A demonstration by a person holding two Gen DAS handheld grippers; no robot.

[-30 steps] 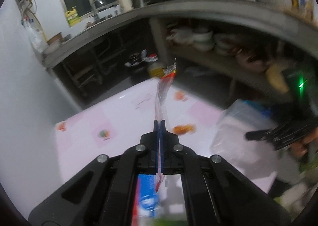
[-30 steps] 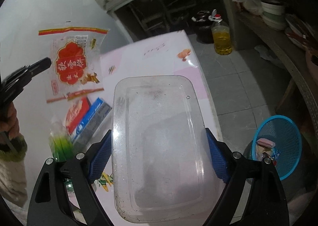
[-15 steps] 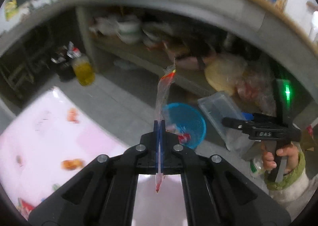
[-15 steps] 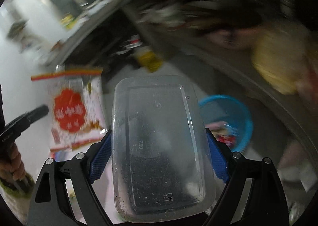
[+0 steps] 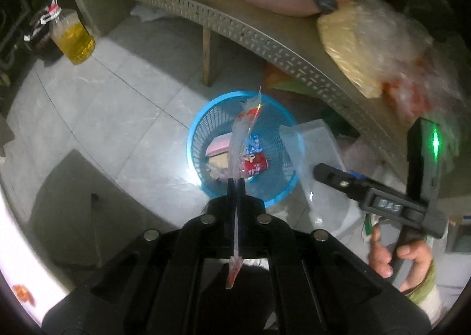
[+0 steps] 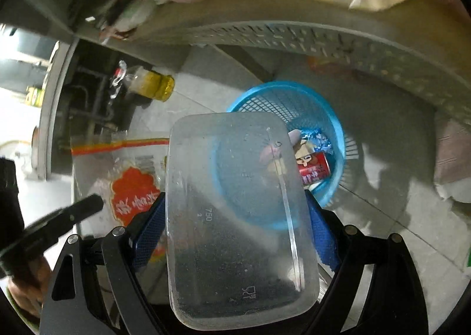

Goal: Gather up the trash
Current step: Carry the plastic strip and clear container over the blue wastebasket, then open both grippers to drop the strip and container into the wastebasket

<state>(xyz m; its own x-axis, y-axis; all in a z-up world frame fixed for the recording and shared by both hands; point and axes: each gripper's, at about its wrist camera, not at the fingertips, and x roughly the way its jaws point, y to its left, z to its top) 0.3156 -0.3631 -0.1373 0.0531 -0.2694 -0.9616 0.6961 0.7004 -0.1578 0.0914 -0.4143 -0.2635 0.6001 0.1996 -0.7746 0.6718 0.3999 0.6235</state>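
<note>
Your right gripper [image 6: 235, 226] grips the clear plastic container [image 6: 240, 217] across its short sides, blue pads [image 6: 147, 232] pressed on each flank, jaws spread wide around it. Its long axis runs straight out from the gripper, the far end tipped toward the blue mesh basket [image 6: 332, 129], which you see partly through the clear base. The basket [image 5: 206, 126] stands on the grey tiled floor [image 5: 117, 105] beside the perforated shelf [image 5: 265, 37]; inside lie a red can [image 5: 254, 164], a pink piece and crumpled wrappers. Your left gripper [image 5: 235, 185] is pinched together on the clear snack bag [image 5: 241, 134], seen edge-on, its long axis pointing out over the basket's opening, red-striped top farthest from you. In the right view the bag [image 6: 129, 182] faces flat, red label showing, just left of the container.
</note>
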